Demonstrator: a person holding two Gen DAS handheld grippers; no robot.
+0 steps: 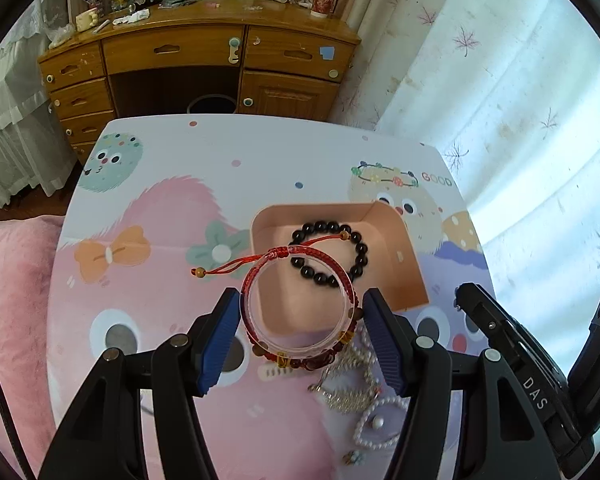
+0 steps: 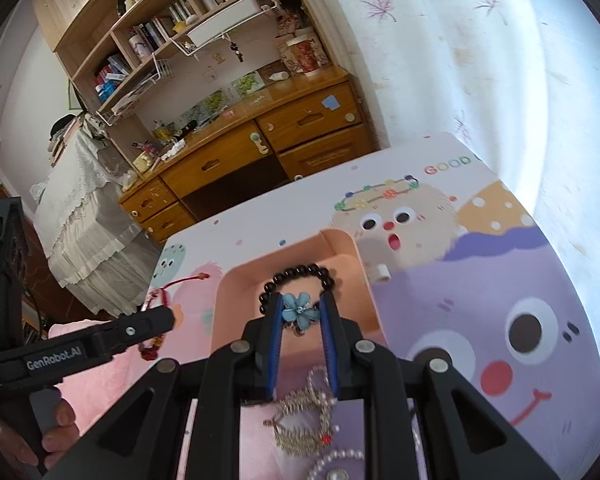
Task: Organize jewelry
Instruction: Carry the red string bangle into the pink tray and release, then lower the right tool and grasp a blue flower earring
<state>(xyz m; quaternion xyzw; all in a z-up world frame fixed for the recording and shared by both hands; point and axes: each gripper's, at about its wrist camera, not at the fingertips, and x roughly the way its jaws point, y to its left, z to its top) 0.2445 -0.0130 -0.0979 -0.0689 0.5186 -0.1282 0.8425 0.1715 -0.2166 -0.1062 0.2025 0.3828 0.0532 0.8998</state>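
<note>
My left gripper [image 1: 300, 312] is shut on a clear bangle with a red braided bracelet [image 1: 300, 320], held above the near-left corner of the peach box [image 1: 404, 272]. A black bead bracelet [image 1: 332, 254] lies inside the box. My right gripper [image 2: 300, 306] is shut on a blue flower ornament [image 2: 298, 310], held over the box [image 2: 236, 292] near the black bead bracelet [image 2: 300, 272]. A silver chain piece [image 2: 304, 424] and pearl strands [image 1: 376, 424] lie on the table near the grippers.
The small table [image 1: 160, 320] has a cartoon-print cover and a pink bed to its left. A wooden desk [image 1: 196, 48] stands behind, a curtain [image 1: 500, 100] to the right. The right gripper body [image 1: 512, 360] shows at the right of the left wrist view.
</note>
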